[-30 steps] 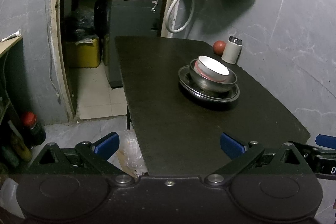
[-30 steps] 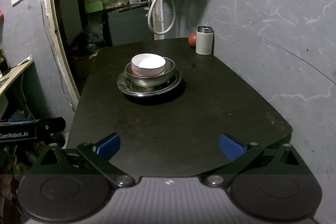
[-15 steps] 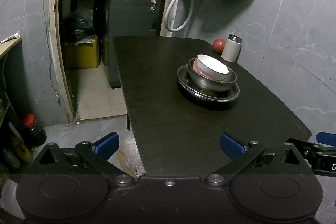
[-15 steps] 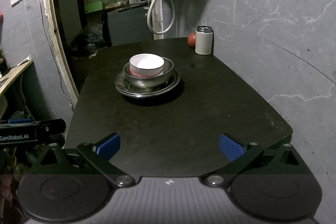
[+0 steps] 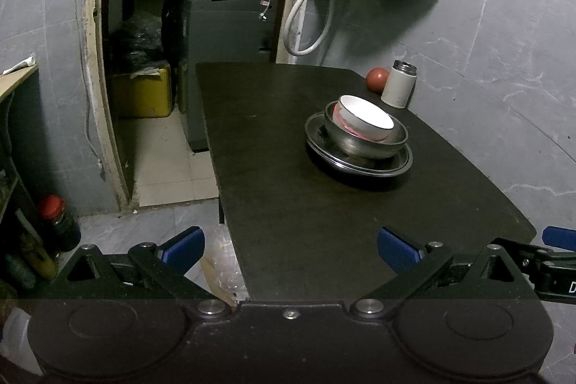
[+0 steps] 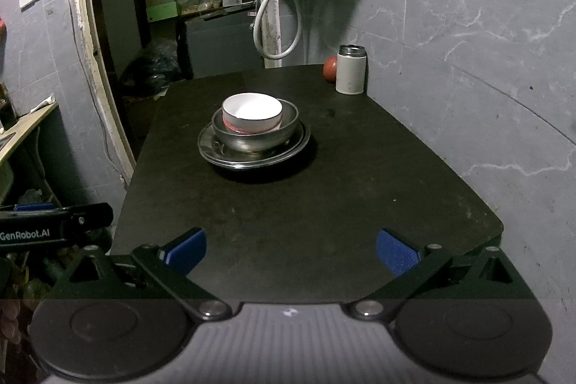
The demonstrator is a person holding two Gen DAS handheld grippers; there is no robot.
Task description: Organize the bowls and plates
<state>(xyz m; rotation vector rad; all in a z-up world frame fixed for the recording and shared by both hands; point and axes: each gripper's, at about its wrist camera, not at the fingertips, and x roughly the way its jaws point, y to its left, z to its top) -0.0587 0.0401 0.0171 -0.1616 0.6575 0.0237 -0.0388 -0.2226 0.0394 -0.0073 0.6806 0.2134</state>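
Observation:
A white bowl (image 6: pixel 252 112) with a pink base sits inside a steel bowl (image 6: pixel 257 137), which rests on a steel plate (image 6: pixel 216 150) in the middle of the black table (image 6: pixel 324 204). The left wrist view shows the same stack: white bowl (image 5: pixel 365 117), steel bowl (image 5: pixel 363 146), steel plate (image 5: pixel 374 166). My left gripper (image 5: pixel 289 249) hangs open at the table's near left corner, nothing between its blue pads. My right gripper (image 6: pixel 289 249) is open over the near edge, well short of the stack.
A white canister (image 6: pixel 351 71) and a red ball (image 6: pixel 330 68) stand at the table's far right by the grey wall. An open doorway (image 5: pixel 144 60) with shelves and a yellow box (image 5: pixel 144 92) lies left. Bottles (image 5: pixel 59 225) sit on the floor beside the table.
Both views have shifted only slightly; the stack sits a little lower and nearer the left in the right wrist view. Both grippers stay open and empty.

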